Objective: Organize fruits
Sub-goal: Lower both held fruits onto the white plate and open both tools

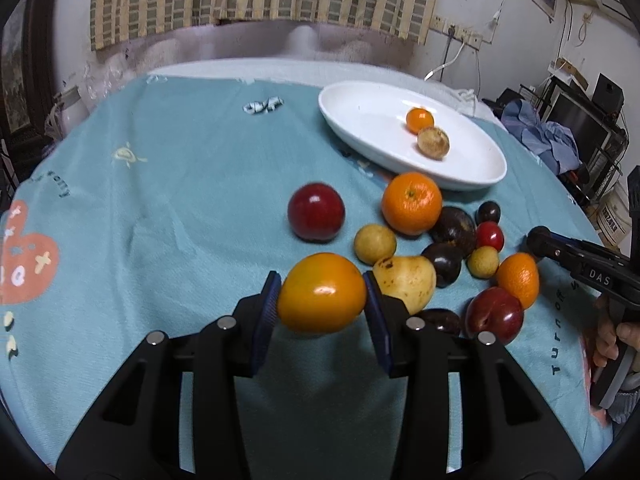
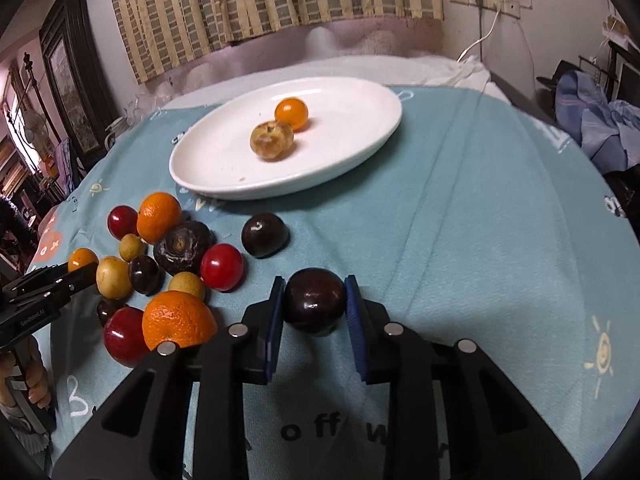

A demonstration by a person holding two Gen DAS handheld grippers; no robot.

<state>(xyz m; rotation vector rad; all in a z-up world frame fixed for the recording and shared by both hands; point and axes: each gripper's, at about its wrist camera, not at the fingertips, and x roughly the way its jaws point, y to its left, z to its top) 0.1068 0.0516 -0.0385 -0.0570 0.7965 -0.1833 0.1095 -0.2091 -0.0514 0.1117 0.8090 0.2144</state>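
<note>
Seen from the left wrist, going left to right: bare teal cloth (image 1: 168, 208) with cartoon prints, spread over the desk, probably to cushion the fruit and stop it rolling. Then the left claw (image 1: 322, 300), clamped on a smooth orange-yellow fruit (image 1: 322, 293), blue pads pressing both flanks at the widest part, a grip suited to a round, slippery skin. Seemingly lifted just clear of the cloth, judging by the shadow beneath. Behind it, a lone red plum (image 1: 316, 212). Further right, a loose cluster lying in contact: a large orange (image 1: 412, 203), a yellow pear (image 1: 406, 280), small tan, dark and red fruits. Above, a white oval plate (image 1: 360, 128) holding only a small orange fruit (image 1: 420, 120) and a brownish round one (image 1: 433, 143), touching each other; likely the collecting place, so most sorting remains. At the far right edge, the other tool, with a hand on its grip.

Seen from the right wrist, left to right: the same cluster, then the right claw (image 2: 314, 304), closed narrow on a dark purple plum (image 2: 314, 300), pads against both sides, apart from the heap. To the right, bare cloth. Plate beyond, near and unobstructed, so a short carry for either fruit, by judgement.
</note>
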